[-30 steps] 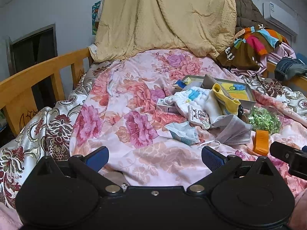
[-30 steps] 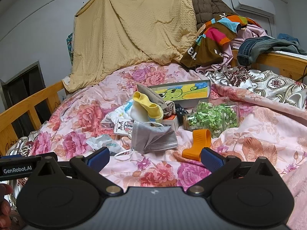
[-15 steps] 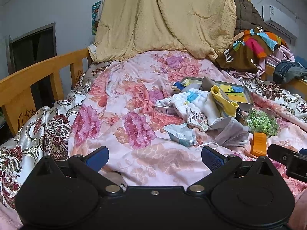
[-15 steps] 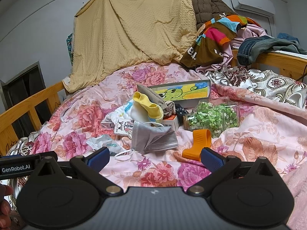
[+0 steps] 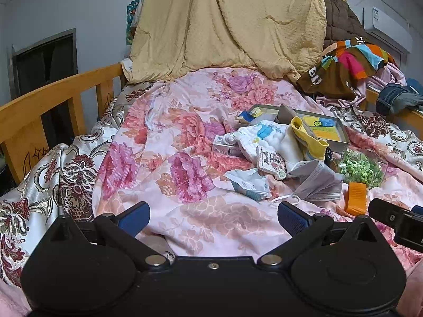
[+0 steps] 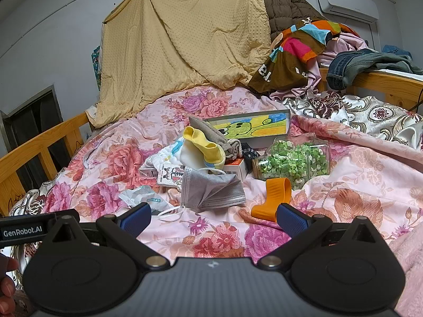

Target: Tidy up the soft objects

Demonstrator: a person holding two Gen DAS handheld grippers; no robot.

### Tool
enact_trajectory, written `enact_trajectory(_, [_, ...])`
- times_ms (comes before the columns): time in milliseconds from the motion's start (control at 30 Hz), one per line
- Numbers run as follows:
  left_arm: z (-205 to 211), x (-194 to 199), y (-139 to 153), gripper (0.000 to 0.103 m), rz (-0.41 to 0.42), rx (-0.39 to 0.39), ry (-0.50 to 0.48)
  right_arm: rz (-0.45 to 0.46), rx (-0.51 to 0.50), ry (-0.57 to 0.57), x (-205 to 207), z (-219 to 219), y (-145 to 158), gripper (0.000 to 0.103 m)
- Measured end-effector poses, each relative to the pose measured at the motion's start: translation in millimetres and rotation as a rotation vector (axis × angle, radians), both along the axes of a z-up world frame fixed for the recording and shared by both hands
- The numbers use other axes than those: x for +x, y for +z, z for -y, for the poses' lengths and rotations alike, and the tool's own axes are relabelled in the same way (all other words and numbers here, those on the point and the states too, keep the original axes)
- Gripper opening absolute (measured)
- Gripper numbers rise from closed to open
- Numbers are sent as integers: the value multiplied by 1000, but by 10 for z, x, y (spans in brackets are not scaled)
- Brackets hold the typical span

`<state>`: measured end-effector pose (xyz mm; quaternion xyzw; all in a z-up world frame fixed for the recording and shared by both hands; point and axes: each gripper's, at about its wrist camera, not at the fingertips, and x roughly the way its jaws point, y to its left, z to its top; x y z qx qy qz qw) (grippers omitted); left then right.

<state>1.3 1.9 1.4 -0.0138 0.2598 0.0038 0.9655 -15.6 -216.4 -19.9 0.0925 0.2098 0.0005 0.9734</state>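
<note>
- A home bedroom is shown: most of both views is taken up by a bed (image 6: 343, 185) spread with a pink floral quilt (image 5: 190, 132).
- A wooden bed rail (image 5: 53, 100) is seen along the left side.
- A tan blanket (image 6: 179, 47) is hung against the wall at the head of the bed.
- Clothes are heaped at the far right corner: a brown padded jacket (image 6: 288, 10), a bright striped garment (image 6: 298, 50) and jeans (image 6: 354, 63).
- An air conditioner (image 6: 346, 2) is mounted high on the wall.
- Small household odds and ends are scattered on the quilt, among them a grey face mask (image 6: 211, 190) and a yellow sock (image 6: 203, 145).
</note>
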Motion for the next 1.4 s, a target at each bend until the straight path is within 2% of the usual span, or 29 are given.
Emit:
enact_trajectory(467, [-27, 63, -25, 102, -31, -20, 18, -21, 18, 15, 29, -10, 12, 103])
enact_trajectory(600, [-94, 175, -56, 102, -70, -53, 53, -51, 65, 66, 152, 25, 12, 103])
enact_trajectory(733, [-128, 323, -89, 102, -88, -87, 63, -76, 70, 100, 358, 16, -38, 103])
enact_trajectory(867, [-72, 651, -113, 102, -107, -66, 15, -102, 63, 109, 604, 35, -92, 103])
enact_trajectory(1100, [-39, 1256, -314, 102, -142, -4, -111, -142, -15, 126, 987, 177, -141, 103])
enact_trajectory(1267, [-90, 1559, -386, 102, -147, 40, -209, -148, -126, 159, 1247, 215, -181, 103])
enact_trajectory(1400, [-118, 1738, -407, 102, -161, 2, -278, -141, -240, 211, 1432, 158, -232, 103])
